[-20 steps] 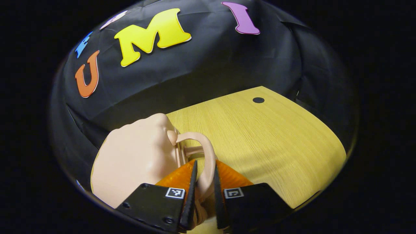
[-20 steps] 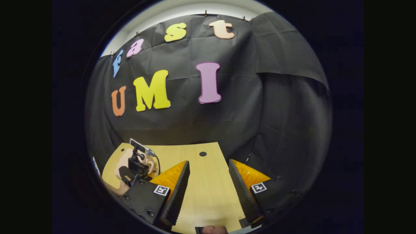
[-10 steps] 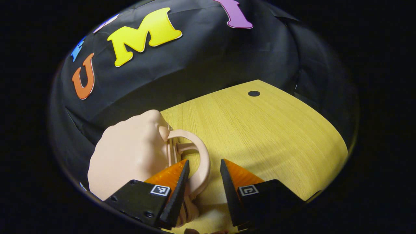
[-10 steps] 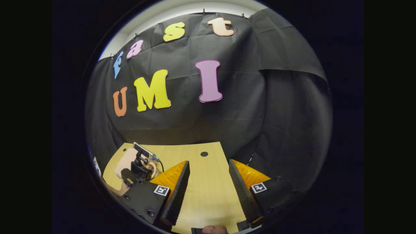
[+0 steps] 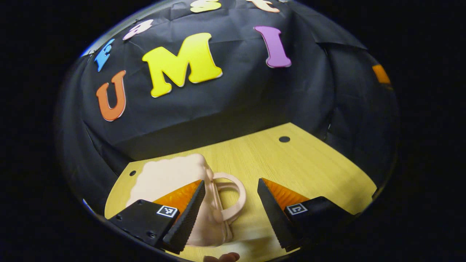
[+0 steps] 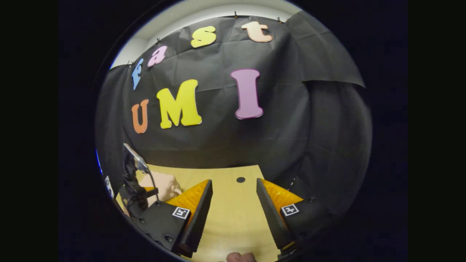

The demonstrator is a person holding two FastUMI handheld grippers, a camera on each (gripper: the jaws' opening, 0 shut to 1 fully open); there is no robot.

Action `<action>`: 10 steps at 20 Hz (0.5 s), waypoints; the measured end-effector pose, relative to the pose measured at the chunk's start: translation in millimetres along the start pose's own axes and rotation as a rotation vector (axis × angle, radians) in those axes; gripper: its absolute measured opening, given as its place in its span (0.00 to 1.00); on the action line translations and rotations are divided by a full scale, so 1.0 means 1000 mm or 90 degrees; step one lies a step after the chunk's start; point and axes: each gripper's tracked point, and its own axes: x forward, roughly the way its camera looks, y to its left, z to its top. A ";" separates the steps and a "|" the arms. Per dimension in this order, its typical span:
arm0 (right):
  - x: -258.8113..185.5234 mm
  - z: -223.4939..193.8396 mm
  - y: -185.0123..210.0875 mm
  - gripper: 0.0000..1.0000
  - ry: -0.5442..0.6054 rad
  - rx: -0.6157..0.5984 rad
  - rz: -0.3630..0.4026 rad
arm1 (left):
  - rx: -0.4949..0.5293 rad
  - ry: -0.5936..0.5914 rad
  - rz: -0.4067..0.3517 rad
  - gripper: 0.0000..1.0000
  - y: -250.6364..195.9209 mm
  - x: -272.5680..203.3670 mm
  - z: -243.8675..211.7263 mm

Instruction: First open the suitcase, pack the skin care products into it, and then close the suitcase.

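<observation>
A small pale pink suitcase [image 5: 165, 174] stands shut on the wooden table [image 5: 309, 167], at the lower left of the left gripper view. Its looped handle [image 5: 239, 191] points toward the table's middle. My left gripper [image 5: 231, 183] is open just above the case; the handle lies between its fingers without touching either. One finger covers part of the case's body. In the right gripper view, my right gripper [image 6: 233, 181] hangs open over bare table [image 6: 233, 218], holding nothing. Far left there, the pink suitcase [image 6: 165, 183] shows behind the other gripper's body [image 6: 136, 182].
A small black hole [image 5: 284, 139] marks the tabletop near its far right corner, also seen as a black hole [image 6: 240, 179] ahead of my right gripper. Black cloth walls close off the table's back and right sides. A fingertip [image 5: 222, 257] peeks in at the bottom edge.
My left gripper was shut on the suitcase handle; it has opened, let go and drawn back and up. The right gripper has barely shifted.
</observation>
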 end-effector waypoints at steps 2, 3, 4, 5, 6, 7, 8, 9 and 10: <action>0.009 0.026 0.026 0.73 -0.046 -0.031 0.016 | -0.053 -0.090 0.025 0.93 0.033 -0.025 0.056; 0.012 0.036 0.038 0.73 -0.065 -0.038 0.022 | -0.063 -0.133 0.039 0.92 0.046 -0.037 0.081; 0.014 0.046 0.049 0.73 -0.081 -0.040 0.029 | -0.069 -0.174 0.050 0.92 0.059 -0.046 0.106; 0.016 0.057 0.066 0.74 -0.101 -0.040 0.040 | -0.075 -0.216 0.056 0.92 0.073 -0.057 0.133; 0.017 0.065 0.075 0.70 -0.114 -0.039 0.039 | -0.087 -0.239 0.058 0.92 0.075 -0.066 0.143; 0.018 0.071 0.084 0.70 -0.126 -0.040 0.041 | -0.105 -0.253 0.057 0.93 0.081 -0.074 0.153; 0.017 0.078 0.094 0.72 -0.138 -0.040 0.039 | -0.126 -0.264 0.052 0.94 0.091 -0.079 0.163; 0.016 0.083 0.102 0.74 -0.149 -0.039 0.036 | -0.145 -0.269 0.047 0.95 0.098 -0.087 0.169; 0.014 0.087 0.111 0.76 -0.159 -0.040 0.032 | -0.155 -0.273 0.046 0.95 0.107 -0.091 0.172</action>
